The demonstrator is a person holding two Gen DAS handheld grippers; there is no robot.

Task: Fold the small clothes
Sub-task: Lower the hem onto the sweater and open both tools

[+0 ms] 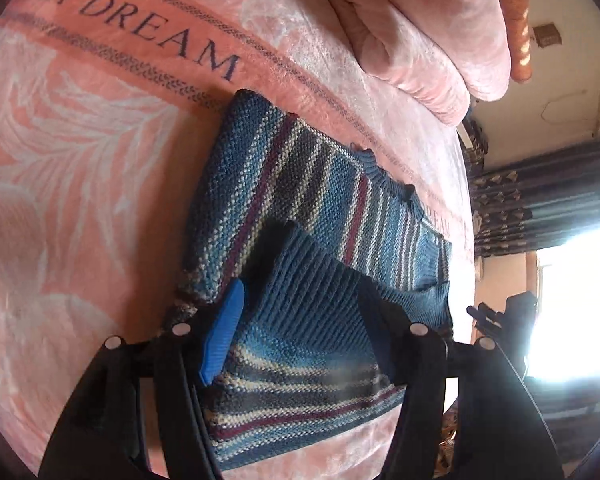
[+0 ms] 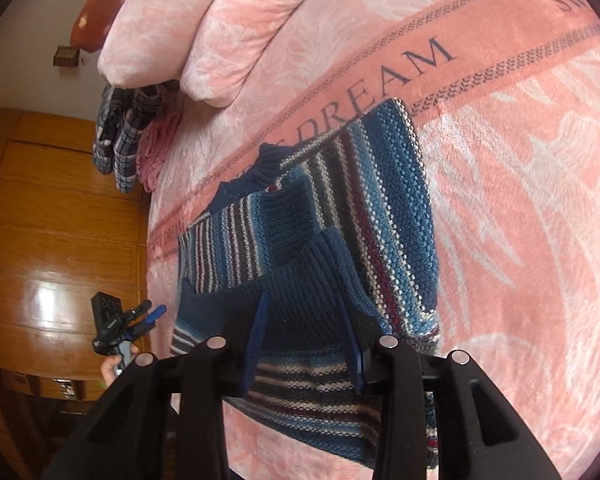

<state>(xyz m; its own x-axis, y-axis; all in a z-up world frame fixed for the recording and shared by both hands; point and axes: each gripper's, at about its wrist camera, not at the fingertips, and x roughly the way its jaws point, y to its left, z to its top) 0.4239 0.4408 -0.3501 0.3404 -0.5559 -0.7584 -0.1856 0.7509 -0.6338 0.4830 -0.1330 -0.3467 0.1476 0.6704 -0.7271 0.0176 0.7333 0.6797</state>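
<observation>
That chunky striped knit sweater (image 1: 300,208) lying on the pink blanket (image 1: 80,160) looks soft, floppy and grippy, so I'd pinch its ribbed hem, which both the left gripper (image 1: 300,340) and right gripper (image 2: 304,344) straddle half-open, nothing clamped far as I can tell.

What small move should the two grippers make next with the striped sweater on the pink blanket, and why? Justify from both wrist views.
Probably lower both open grippers onto the near hem and close. The left gripper and right gripper each hang open over the striped sweater, which lies partly folded on the pink blanket, ungripped.
</observation>
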